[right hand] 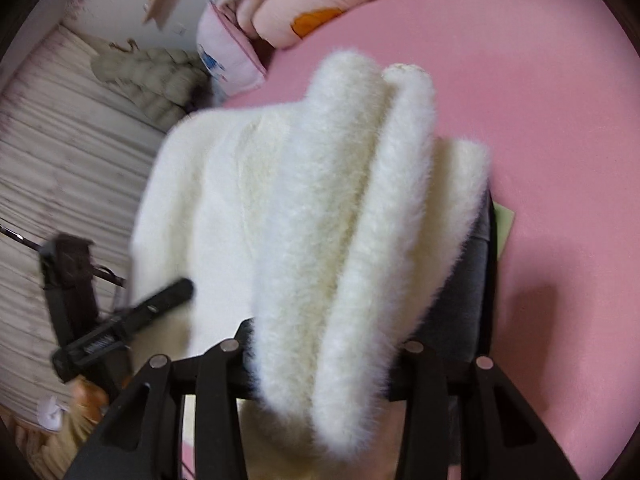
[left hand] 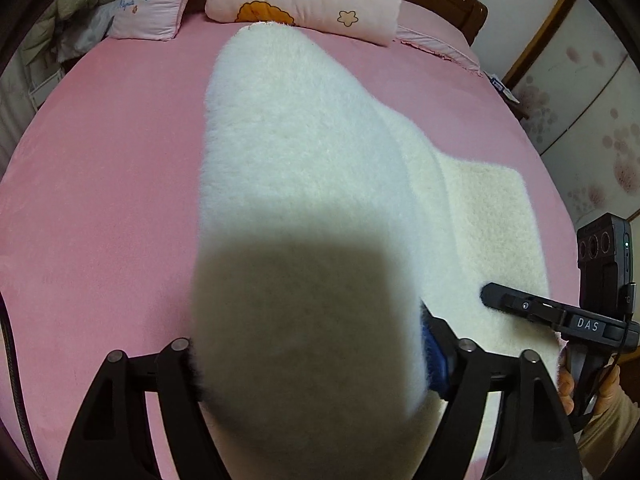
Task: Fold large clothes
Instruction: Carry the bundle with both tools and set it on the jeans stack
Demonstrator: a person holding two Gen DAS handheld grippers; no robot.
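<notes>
A large white fluffy garment lies partly on the pink bed. My left gripper is shut on a thick fold of it, which hides the fingertips. My right gripper is shut on bunched ridges of the same garment, lifted above the bed. The right gripper shows in the left wrist view over the garment's right flap. The left gripper shows in the right wrist view at the garment's left side.
Folded pink quilts and a pink pillow sit at the head of the bed. A wooden headboard and a patterned wardrobe door stand at the right. A padded beige coat lies beside the bed.
</notes>
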